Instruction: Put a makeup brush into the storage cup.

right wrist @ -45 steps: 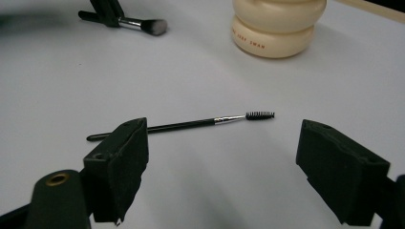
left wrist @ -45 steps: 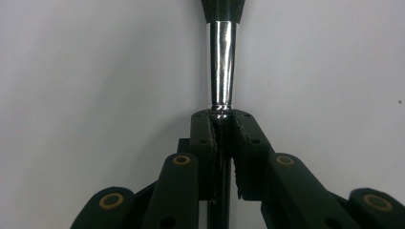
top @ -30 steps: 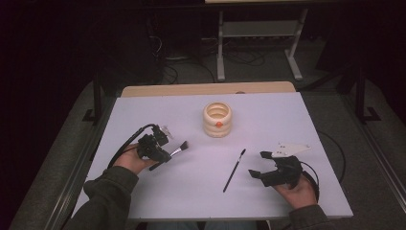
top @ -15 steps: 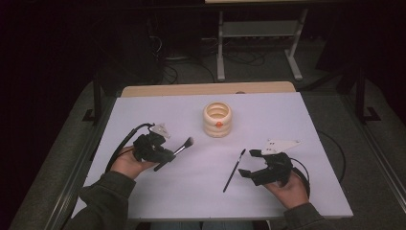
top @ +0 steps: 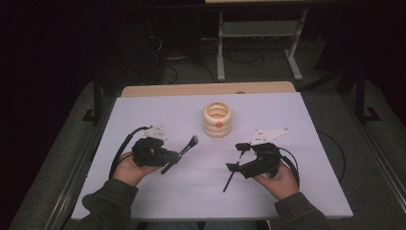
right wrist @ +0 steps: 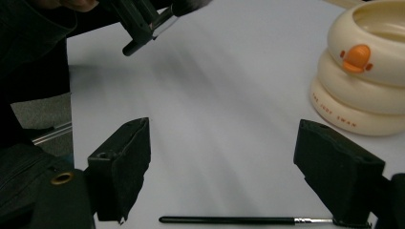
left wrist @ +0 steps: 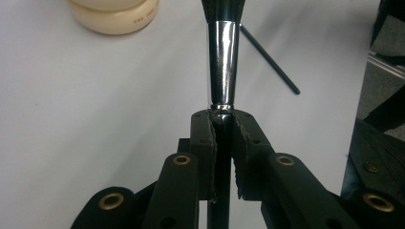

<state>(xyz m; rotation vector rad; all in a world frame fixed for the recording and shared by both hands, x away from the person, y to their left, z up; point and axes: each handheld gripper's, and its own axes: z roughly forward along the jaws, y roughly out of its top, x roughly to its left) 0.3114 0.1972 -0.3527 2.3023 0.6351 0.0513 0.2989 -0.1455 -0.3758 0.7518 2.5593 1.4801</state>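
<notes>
Makeup brush is clamped in the left gripper, while the thin brush lies between the right gripper's open jaws, awaiting closure.

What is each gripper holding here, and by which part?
The left gripper is shut on the makeup brush, gripping its handle just below the chrome ferrule. The right gripper is open and holds nothing; the thin brush lies on the table between its jaws.
</notes>
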